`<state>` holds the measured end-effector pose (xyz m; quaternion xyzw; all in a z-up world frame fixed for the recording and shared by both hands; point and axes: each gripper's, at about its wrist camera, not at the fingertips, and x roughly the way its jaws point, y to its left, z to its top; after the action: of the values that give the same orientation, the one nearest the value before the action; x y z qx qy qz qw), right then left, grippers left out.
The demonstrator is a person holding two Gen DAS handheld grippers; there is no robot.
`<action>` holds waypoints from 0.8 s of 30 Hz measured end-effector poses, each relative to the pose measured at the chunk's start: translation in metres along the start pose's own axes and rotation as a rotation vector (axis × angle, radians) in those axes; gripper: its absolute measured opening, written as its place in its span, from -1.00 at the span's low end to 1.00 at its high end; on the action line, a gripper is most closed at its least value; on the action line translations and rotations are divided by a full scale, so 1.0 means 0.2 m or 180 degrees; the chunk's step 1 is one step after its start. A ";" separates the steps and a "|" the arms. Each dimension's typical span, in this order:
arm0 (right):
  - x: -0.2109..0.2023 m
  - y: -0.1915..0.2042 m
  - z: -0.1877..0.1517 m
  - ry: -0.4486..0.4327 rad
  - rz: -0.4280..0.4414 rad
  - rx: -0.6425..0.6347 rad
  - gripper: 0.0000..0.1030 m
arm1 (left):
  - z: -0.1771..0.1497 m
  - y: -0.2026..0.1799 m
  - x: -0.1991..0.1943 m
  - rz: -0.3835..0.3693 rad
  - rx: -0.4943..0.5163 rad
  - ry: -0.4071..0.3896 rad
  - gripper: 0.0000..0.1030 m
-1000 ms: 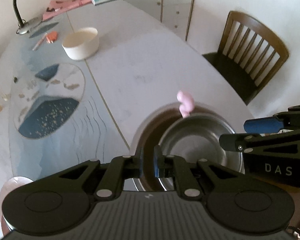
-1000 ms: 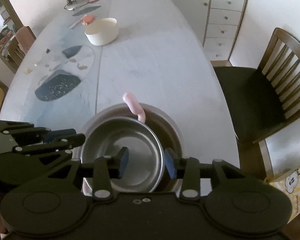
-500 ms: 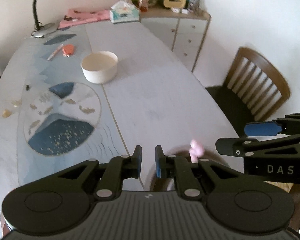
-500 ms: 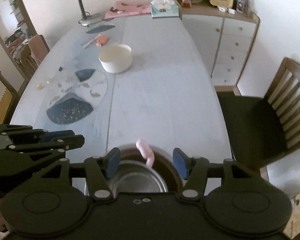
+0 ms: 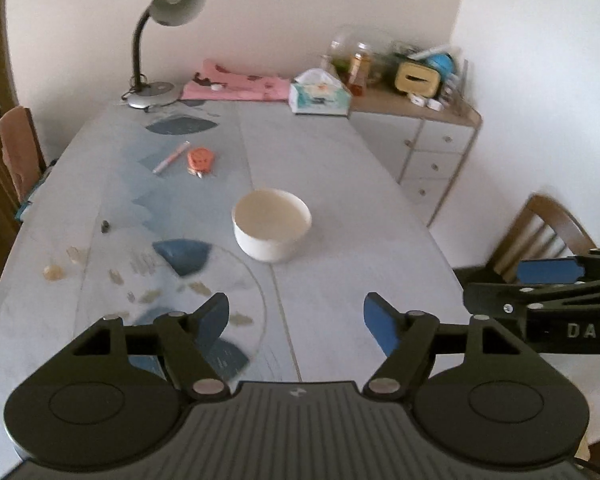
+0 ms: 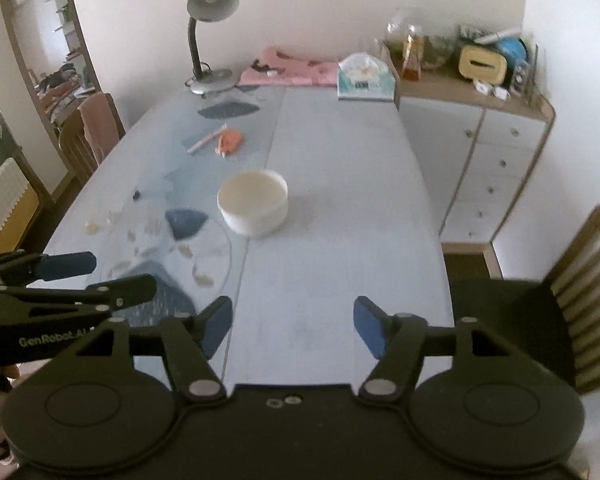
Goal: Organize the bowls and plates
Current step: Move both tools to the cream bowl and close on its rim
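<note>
- Left gripper (image 5: 296, 320): fingers (image 5: 380, 330) spread wide and opening, blue pads apart, nothing between them, only bare counter (image 5: 340, 208) showing in the gap.
- Right gripper (image 6: 292, 322): fingers (image 6: 370, 332) likewise wide and opening, nothing between the pads.
- Seen side by side: right gripper at the right edge of the left view, left gripper at the lower left of the right view; both raised off the counter, aimed down its length.
- Bowl (image 5: 272, 224), white and round, upright on the counter ahead of both grippers, near the middle seam, well apart from the fingers, open side up; contents hard to tell.
- Just left of the bowl, a glass round with blue patches (image 5: 184, 256) lying flat.
- Further on, a pen (image 5: 171, 157) and a small orange thing (image 5: 200, 160) close together, clear of the bowl.
- At the far end, a lamp (image 5: 168, 40), a pink cloth (image 5: 236, 86) and a tissue box (image 5: 320, 94).
- Right of the counter, a white cabinet (image 6: 496, 152) with clutter on top; a wooden chair (image 6: 572, 296) nearer, at the right side.
- Another chair (image 5: 8, 164) at the left edge.
</note>
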<state>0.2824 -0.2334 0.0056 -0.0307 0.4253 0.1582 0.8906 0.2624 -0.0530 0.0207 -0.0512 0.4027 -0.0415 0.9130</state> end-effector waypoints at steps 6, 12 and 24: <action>0.13 -0.02 0.19 -0.0059 0.0044 -0.0066 0.61 | 0.20 0.09 0.17 0.0209 -0.0094 -0.0017 0.49; 0.34 -0.06 0.34 -0.0058 0.0028 -0.0130 0.75 | 0.33 0.13 0.39 0.0368 -0.0053 0.0098 0.49; 0.83 -0.15 0.50 0.0302 0.0121 0.0034 0.75 | 0.49 0.27 0.88 0.0568 -0.0331 0.0523 0.49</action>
<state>0.4644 -0.2010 -0.0601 -0.0253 0.4684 0.1712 0.8664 0.4559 -0.0141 -0.0496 -0.0588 0.4807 0.0567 0.8731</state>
